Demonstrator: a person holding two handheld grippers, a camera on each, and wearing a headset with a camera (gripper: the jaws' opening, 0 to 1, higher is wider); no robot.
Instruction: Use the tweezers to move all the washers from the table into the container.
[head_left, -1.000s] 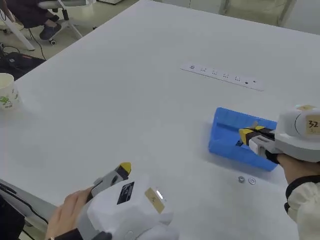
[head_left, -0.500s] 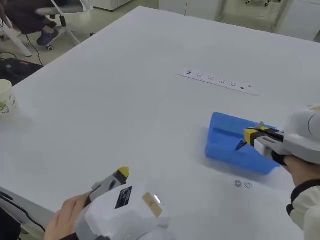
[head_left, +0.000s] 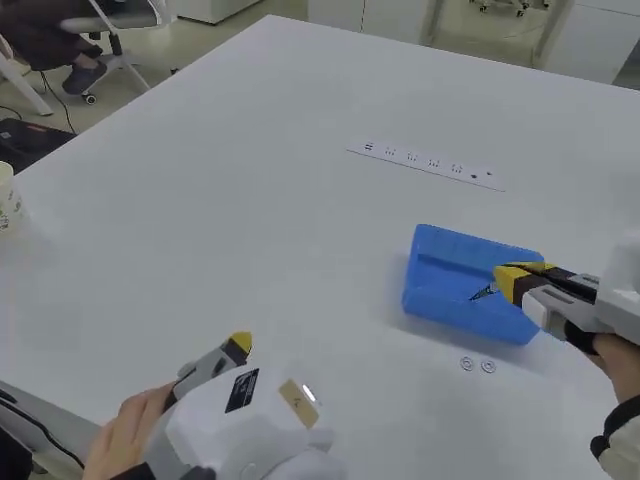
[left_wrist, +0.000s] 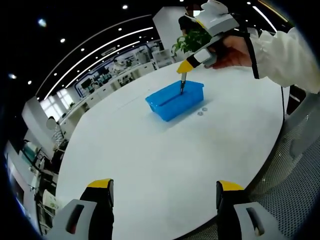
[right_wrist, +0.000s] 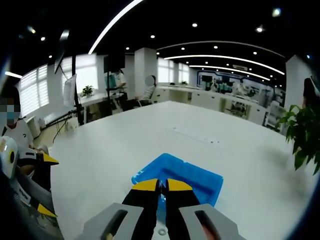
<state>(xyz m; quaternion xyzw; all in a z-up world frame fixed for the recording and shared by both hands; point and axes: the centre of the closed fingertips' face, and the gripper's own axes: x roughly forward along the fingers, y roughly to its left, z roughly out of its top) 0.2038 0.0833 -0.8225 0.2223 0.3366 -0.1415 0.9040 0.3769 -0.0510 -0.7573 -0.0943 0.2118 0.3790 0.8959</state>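
A blue container (head_left: 450, 268) stands on the white table (head_left: 250, 200), also seen in the left gripper view (left_wrist: 170, 102) and the right gripper view (right_wrist: 195, 177). Two washers (head_left: 477, 366) lie on the table just in front of it, apart from its wall (left_wrist: 202, 110). My right gripper (head_left: 515, 274) is shut on dark tweezers (head_left: 484, 293), whose tip points down into the container (left_wrist: 182, 84). Its yellow jaws meet in its own view (right_wrist: 161, 186). My left gripper (head_left: 238, 348) hangs over the near table edge, jaws wide apart and holding nothing (left_wrist: 165, 187).
A strip of small marks (head_left: 428, 163) lies on the table beyond the container. A paper cup (head_left: 6, 200) stands at the far left edge. Office chairs (head_left: 90, 20) stand past the table's far left corner. A wide bare stretch of table separates the grippers.
The head view has drifted, shifting everything left. The right gripper has drawn back slightly toward the container's right end, tweezers tip still over it. The left gripper stays put.
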